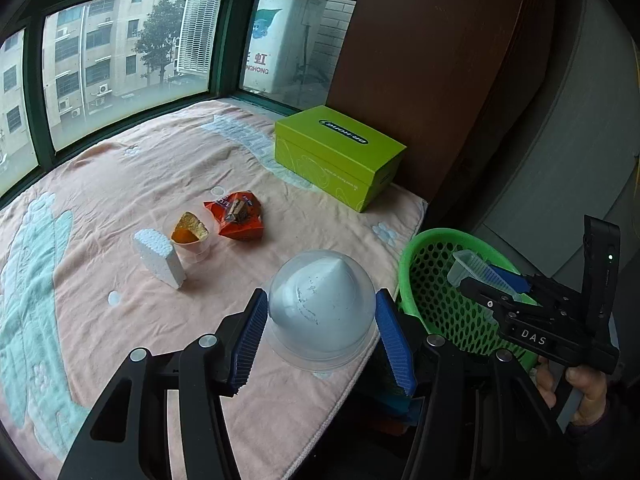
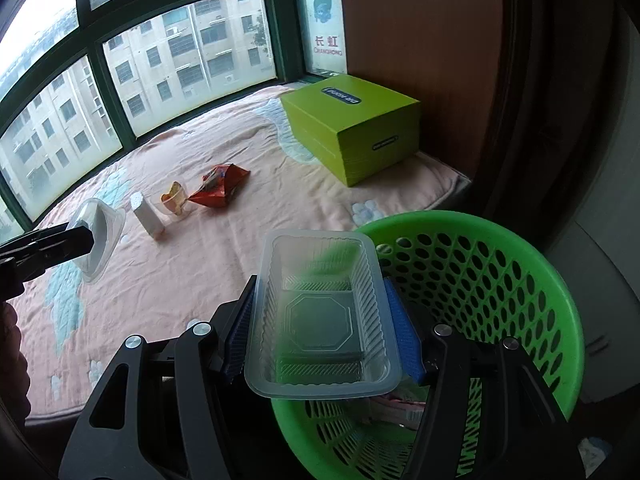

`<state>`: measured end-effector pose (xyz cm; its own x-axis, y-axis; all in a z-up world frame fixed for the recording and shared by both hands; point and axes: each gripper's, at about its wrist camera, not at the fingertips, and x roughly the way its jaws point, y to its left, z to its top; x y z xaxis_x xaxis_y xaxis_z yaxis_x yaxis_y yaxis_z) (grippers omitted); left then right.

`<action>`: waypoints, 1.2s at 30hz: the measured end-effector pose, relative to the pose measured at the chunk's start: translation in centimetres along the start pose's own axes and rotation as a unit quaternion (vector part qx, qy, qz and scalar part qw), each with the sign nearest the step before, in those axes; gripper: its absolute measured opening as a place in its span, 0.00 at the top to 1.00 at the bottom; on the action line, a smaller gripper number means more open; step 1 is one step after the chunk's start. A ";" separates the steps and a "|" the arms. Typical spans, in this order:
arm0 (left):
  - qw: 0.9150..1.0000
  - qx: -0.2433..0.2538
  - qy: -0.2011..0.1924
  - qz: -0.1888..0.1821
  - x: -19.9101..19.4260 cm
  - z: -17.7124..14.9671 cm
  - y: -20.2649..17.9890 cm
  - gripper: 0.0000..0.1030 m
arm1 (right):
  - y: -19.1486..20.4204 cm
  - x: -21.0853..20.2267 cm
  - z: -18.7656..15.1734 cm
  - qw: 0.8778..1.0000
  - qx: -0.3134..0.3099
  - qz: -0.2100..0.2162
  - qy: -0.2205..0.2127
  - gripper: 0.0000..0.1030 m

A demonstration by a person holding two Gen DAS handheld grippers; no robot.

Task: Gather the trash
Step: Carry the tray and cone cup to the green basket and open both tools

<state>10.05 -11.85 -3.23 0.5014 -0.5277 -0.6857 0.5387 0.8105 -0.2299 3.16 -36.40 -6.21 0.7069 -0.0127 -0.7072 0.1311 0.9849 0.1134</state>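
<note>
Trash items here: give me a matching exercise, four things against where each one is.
Things:
1. dome lid
2. clear tray
3. chip bag
4. green box

Places:
A. lying on the blanket, mid-bed
B. between the right gripper's fingers, over the basket
C. by the brown wall
D. between the left gripper's fingers

Pairs: 1-D, 2-B, 3-A, 4-C
</note>
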 end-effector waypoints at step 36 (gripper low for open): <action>0.994 0.071 0.014 -0.084 4.2 1.5 -12.7 0.48 | -10.0 -8.2 -2.0 0.991 0.090 -0.071 -0.074 0.14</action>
<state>6.35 -24.71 -2.11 0.3783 -0.6434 -0.6656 0.7047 0.6664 -0.2436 -5.33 -45.78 -2.98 0.7647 -0.1867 -0.6168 0.3491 0.9245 0.1529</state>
